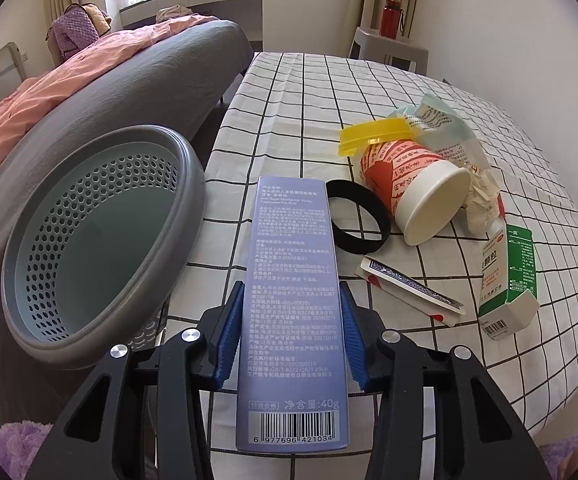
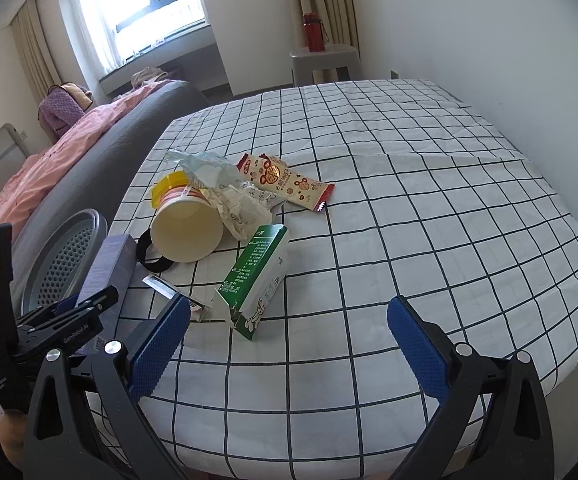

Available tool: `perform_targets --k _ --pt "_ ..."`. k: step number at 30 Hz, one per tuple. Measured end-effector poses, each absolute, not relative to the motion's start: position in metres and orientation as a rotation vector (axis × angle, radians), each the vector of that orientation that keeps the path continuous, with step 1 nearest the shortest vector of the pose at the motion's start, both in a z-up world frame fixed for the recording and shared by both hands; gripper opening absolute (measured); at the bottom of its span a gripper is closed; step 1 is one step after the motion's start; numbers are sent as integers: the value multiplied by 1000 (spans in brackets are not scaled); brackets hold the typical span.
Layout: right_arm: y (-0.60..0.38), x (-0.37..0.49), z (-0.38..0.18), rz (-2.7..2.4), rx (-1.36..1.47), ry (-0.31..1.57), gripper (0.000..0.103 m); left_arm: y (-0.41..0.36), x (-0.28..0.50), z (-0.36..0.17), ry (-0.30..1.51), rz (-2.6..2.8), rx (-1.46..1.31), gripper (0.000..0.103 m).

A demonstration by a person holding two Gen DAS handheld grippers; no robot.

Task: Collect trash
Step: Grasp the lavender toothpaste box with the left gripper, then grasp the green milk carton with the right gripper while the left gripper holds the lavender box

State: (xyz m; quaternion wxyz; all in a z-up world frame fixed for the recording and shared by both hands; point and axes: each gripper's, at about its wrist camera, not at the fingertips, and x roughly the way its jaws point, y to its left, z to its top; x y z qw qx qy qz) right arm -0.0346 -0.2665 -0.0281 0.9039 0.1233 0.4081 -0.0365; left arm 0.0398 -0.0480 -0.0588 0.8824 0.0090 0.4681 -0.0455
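Note:
My left gripper [image 1: 291,332] is shut on a long lavender toothpaste box [image 1: 293,300], held above the table's left edge beside a grey perforated bin [image 1: 101,240]. The box [image 2: 109,276] and bin [image 2: 65,256] also show in the right wrist view. My right gripper [image 2: 289,344] is open and empty above the checked tablecloth [image 2: 429,220], just short of a green and white medicine box [image 2: 255,280]. Beyond lie a tipped paper cup [image 2: 187,226], a yellow lid [image 1: 373,134], crumpled wrappers [image 2: 233,200], a black ring [image 1: 359,216], a card packet [image 1: 409,290] and a snack wrapper [image 2: 285,182].
A grey sofa [image 1: 149,92] with pink bedding [image 1: 41,92] runs along the left of the table. A red bottle [image 2: 314,31] stands on a grey stool [image 2: 325,62] at the far end, near the wall. The tablecloth's right half is bare.

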Motion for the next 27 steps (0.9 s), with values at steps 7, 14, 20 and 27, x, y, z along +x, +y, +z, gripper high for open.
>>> perform_targets --k 7,14,20,27 --pt "-250 -19 -40 -74 220 884 96 -39 31 -49 943 -126 -2 44" --pt "-240 8 -50 -110 194 924 90 -23 31 -49 956 -139 -47 44" --pt "-236 26 -60 -138 187 960 77 -16 28 -43 931 -134 -53 44" --pt "-235 30 -67 -126 189 980 53 -14 23 -38 900 -136 -42 44"
